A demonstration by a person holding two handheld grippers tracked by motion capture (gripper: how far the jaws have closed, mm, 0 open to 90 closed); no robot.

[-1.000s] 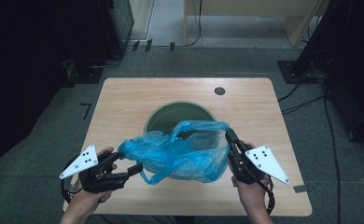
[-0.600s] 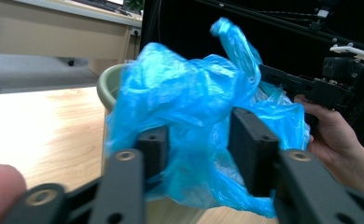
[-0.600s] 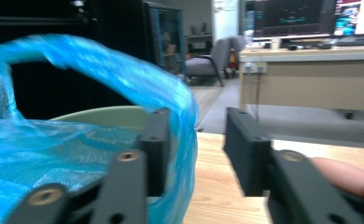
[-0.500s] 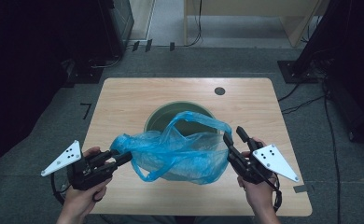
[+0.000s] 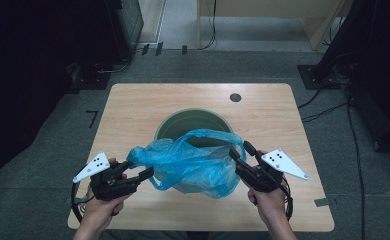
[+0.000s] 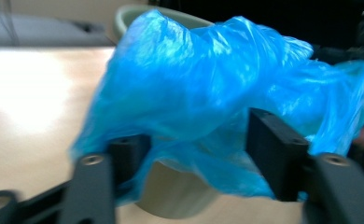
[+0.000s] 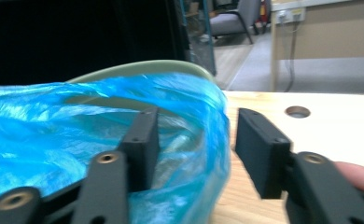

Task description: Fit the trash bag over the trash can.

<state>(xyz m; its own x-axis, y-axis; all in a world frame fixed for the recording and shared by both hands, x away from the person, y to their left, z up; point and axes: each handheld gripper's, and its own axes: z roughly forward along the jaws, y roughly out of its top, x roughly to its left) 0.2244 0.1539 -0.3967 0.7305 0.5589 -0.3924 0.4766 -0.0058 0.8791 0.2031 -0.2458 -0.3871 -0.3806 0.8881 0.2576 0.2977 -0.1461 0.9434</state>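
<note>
Keep both sets of fingers spread apart inside the bag, then pull wide over the bin.

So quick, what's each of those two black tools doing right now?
Left tool: open, jaws apart with the blue plastic bag draped between and over them.
Right tool: open, the bag's edge hanging between its jaws.

A wooden desk stands on grey carpet; cables trail right, dark cabinets left, a chair beyond.
</note>
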